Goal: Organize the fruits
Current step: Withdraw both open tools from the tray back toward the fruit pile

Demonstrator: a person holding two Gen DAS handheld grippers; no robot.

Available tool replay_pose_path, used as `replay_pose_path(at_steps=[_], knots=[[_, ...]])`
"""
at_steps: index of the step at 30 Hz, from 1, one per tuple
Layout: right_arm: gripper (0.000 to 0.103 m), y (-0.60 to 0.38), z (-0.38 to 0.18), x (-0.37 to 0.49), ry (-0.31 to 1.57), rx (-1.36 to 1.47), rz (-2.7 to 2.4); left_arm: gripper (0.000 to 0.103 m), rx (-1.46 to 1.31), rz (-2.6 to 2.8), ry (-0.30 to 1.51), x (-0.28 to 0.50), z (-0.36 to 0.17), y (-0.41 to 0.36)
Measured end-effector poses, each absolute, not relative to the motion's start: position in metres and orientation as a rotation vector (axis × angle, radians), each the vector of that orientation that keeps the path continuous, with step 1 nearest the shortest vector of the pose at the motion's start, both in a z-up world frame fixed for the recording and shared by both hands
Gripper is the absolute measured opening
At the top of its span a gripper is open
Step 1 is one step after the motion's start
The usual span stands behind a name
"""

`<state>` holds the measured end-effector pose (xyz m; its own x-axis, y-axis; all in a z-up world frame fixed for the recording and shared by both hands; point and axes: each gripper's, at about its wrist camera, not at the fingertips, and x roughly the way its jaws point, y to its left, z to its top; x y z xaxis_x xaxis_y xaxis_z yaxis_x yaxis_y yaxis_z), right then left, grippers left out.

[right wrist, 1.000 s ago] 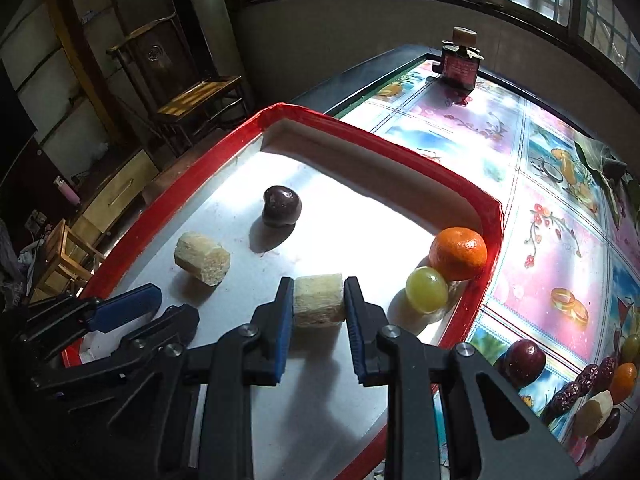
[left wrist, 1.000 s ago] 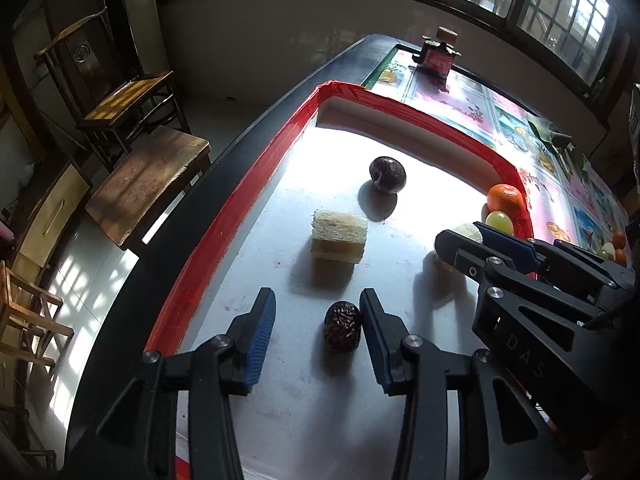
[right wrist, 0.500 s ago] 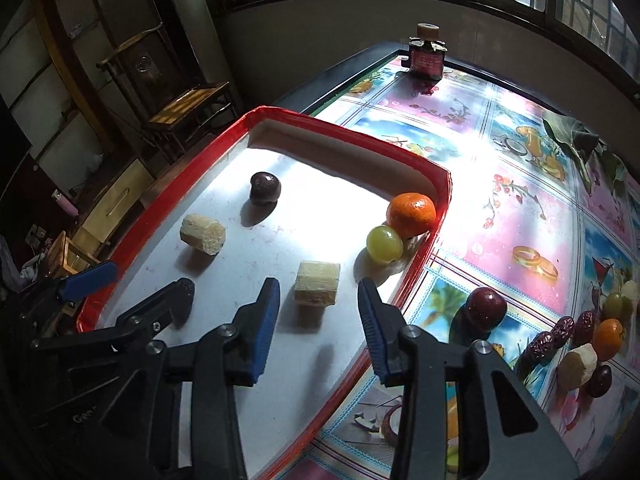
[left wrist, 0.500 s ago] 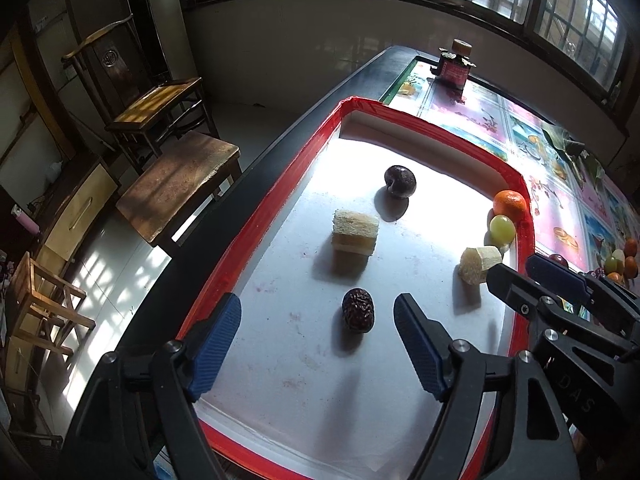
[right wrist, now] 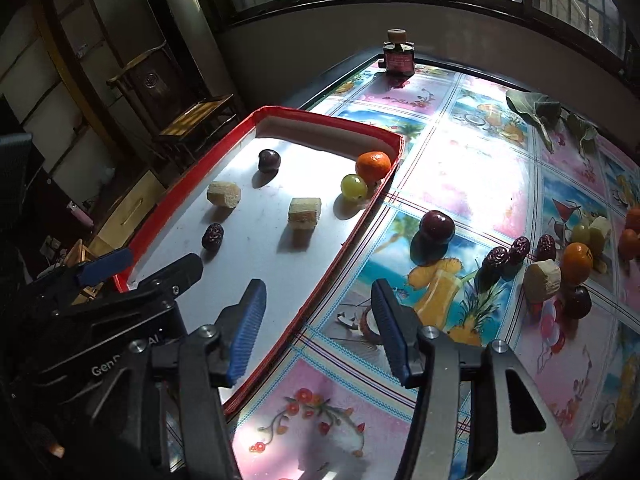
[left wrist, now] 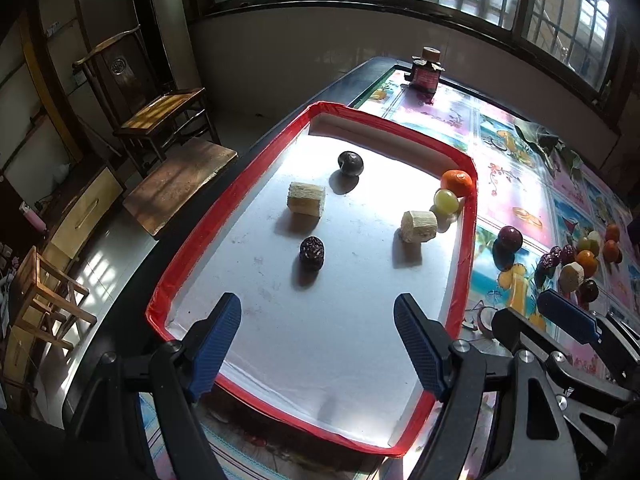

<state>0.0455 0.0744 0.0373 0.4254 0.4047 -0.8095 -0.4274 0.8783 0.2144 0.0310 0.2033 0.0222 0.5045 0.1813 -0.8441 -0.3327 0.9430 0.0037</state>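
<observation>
A red-rimmed white tray [left wrist: 192,248] holds a dark plum [left wrist: 350,163], two pale cut chunks [left wrist: 306,199] [left wrist: 419,226], a wrinkled red date [left wrist: 311,249], a green grape [left wrist: 445,201] and an orange [left wrist: 456,182]. My left gripper [left wrist: 318,316] hangs open over the tray's near end, with nothing between its fingers. My right gripper [right wrist: 318,300] is above the tray's right rim [right wrist: 344,248]; its jaws are opening and hold nothing. The nearer chunk [right wrist: 305,211] lies free on the tray. Loose on the tablecloth to the right are a plum [right wrist: 437,227], dates [right wrist: 518,249], another chunk [right wrist: 542,276] and oranges [right wrist: 576,258].
A small dark bottle [right wrist: 398,56] stands at the table's far end. Green leaves [right wrist: 532,108] lie at the back right. Left of the table are a wooden chair [left wrist: 160,112], a low bench [left wrist: 180,184] and a stool [left wrist: 48,300].
Both grippers opened and pulled back and up from the tray. The left let go of the date, the right let go of the pale chunk and shifted towards the tray's right rim.
</observation>
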Motion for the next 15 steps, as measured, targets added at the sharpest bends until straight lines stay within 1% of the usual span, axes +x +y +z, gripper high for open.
replay_pose_path(at_steps=[7,12,15], knots=[[0.059,-0.017,0.036,0.036,0.969,-0.025,0.39,0.079,-0.091,0.206,1.001,0.03,0.027,0.139],[0.059,-0.092,0.023,0.055,0.973,0.02,0.265,0.079,-0.072,0.165,1.002,0.03,0.026,0.11],[0.059,-0.116,0.013,0.071,0.986,0.034,0.235,0.079,-0.065,0.152,1.015,0.033,0.022,0.1]])
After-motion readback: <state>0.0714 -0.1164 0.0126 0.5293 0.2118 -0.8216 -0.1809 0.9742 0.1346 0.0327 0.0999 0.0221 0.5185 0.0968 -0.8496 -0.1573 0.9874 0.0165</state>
